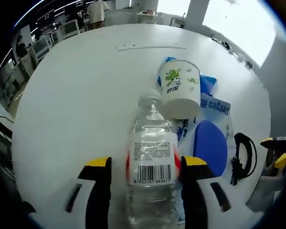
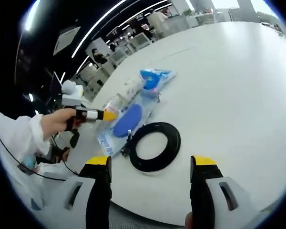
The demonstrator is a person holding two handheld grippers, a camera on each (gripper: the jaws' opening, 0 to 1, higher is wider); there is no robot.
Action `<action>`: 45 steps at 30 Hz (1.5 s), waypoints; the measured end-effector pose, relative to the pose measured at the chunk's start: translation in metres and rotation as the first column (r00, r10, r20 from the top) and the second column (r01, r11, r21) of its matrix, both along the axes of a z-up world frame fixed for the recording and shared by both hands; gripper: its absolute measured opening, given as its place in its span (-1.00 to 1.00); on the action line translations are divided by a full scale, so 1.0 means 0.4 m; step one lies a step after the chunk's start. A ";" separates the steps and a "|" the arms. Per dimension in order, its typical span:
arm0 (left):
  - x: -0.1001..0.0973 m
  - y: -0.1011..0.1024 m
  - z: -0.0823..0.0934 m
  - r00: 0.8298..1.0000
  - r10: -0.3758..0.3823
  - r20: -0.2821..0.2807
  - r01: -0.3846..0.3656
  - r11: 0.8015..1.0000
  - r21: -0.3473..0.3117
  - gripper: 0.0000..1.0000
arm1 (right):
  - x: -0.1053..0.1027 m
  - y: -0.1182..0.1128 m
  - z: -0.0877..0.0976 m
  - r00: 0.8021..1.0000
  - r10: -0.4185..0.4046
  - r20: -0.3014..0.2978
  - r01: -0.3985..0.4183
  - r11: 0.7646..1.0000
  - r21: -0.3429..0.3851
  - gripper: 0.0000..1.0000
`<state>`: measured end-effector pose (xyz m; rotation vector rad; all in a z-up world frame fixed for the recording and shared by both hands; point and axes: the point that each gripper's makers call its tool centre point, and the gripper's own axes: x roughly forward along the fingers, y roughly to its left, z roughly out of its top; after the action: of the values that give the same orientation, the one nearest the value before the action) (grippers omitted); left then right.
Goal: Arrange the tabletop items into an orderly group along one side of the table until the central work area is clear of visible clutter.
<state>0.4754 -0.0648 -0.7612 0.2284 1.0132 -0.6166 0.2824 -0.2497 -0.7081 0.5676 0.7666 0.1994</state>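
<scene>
Okay, my left gripper (image 1: pixel 145 179) jaws straddle clear bottle (image 1: pixel 151 176) lying on white table (image 1: pixel 76 105); can't tell if clamped. Paper cup (image 1: pixel 179 88) tipped on blue packets (image 1: pixel 214 138), contents hidden. Right gripper (image 2: pixel 150 174) jaws apart over black cable coil (image 2: pixel 155 145) near table edge. Open tabletop beyond.

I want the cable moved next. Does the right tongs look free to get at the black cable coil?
Probably yes. The right tongs stands open with the black cable coil straight ahead between its jaws, on bare white table. Nothing lies between them; the blue packet sits just beyond the coil.
</scene>
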 end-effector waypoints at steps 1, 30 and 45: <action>0.001 -0.001 -0.001 1.000 -0.004 0.007 0.004 1.000 0.003 0.19 | 0.000 -0.004 0.002 1.000 -0.006 0.002 0.006 1.000 0.003 0.31; 0.012 0.059 0.061 0.979 0.202 -0.031 -0.203 0.938 -0.282 -0.28 | 0.013 -0.005 0.040 0.996 -0.082 0.037 0.079 0.994 0.070 0.20; 0.011 0.072 0.123 0.927 0.339 -0.160 -0.373 0.792 -0.483 -0.30 | 0.055 0.064 0.086 0.997 -0.001 0.083 -0.007 0.996 0.086 0.20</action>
<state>0.4800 -0.0359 -0.7119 -0.4494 0.8900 -0.5227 0.3044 -0.2243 -0.6736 0.6361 0.6802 0.2584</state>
